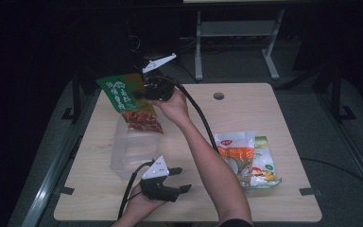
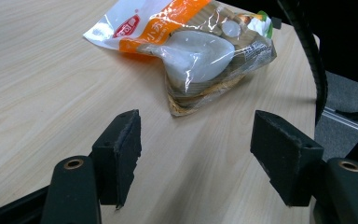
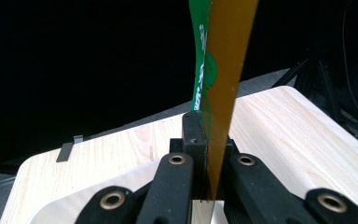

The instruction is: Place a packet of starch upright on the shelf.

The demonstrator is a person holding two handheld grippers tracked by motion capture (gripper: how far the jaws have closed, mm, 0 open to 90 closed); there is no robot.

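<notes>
Pale wooden surface [image 1: 264, 198] stands in a dark room, seen from above; nearest the person, the left tool [image 1: 170, 182] rests low over the front edge, jaws wide apart and holding nothing, aimed toward an orange-and-white snack bag [image 1: 238, 151] lying flat well off to the right; just beyond the left tool sits a clear plastic bin [image 1: 127, 153], open at the top; farther back, the right tool [image 1: 146, 90] is raised above the bin, jaws clamped tight on the top edge of a green snack bag [image 1: 127, 101]; that bag hangs down from the tool, long axis near upright, its lower end just over the bin's far rim; lowering it should drop it inside.
</notes>
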